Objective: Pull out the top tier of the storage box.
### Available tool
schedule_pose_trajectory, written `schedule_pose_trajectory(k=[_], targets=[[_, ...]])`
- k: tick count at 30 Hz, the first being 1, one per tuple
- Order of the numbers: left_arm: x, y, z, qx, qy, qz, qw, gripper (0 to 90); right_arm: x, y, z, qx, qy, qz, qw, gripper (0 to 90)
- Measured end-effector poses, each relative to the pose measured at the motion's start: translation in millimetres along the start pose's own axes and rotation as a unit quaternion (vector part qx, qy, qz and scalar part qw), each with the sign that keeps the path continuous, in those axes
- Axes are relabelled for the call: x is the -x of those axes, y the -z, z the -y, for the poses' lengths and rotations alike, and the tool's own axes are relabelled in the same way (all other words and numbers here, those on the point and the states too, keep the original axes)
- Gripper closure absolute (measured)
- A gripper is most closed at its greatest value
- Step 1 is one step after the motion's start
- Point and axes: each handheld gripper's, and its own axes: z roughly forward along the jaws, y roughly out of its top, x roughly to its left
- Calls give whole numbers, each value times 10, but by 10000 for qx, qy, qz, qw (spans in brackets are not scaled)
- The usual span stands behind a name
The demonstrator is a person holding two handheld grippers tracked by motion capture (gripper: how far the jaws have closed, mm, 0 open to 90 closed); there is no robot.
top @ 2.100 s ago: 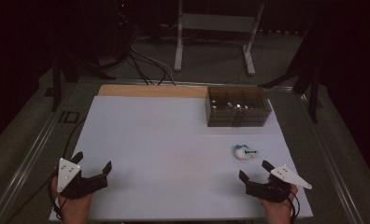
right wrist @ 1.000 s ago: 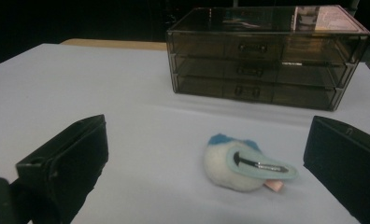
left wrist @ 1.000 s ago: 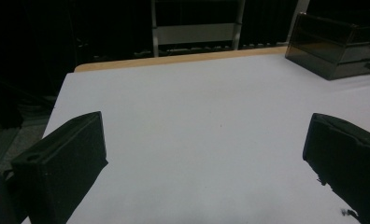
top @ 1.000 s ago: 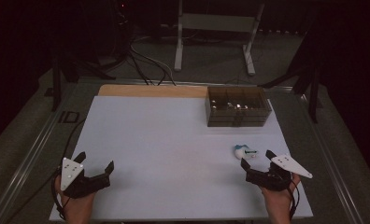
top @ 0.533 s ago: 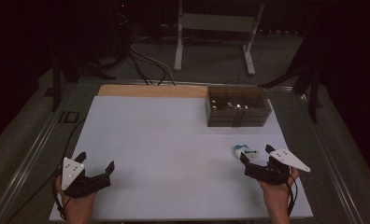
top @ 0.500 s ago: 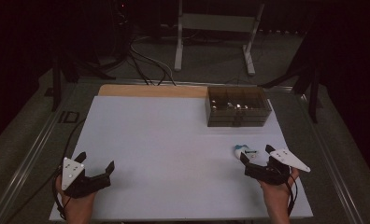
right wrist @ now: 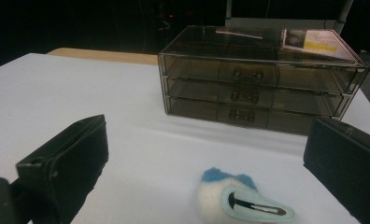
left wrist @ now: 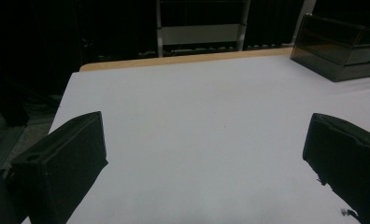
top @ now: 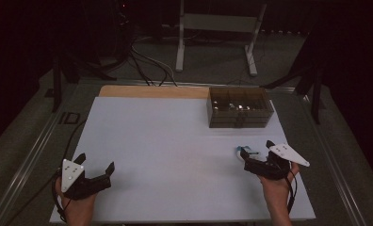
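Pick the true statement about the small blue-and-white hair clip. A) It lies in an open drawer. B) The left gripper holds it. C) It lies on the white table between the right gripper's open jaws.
C: the hair clip lies on the white table, between the spread jaws of the right gripper.

A small white-and-blue felt hair clip [right wrist: 243, 200] lies on the white bench [top: 175, 155], before the smoky clear plastic three-drawer box [right wrist: 260, 84] at the bench's right rear, between the right gripper [top: 256, 155] jaws.

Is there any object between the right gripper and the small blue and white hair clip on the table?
Nothing visible. The right gripper has its jaws open, and the hair clip lies on the bare white table just ahead, between them. The drawer box stands farther behind.
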Motion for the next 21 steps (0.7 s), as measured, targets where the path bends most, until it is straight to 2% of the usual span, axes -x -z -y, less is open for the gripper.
schedule_pose_trajectory(k=[21], targets=[[12,-9,1,-29,-28,-18,10000,11,47,-163,-67,-72,-24,145,9999,2]])
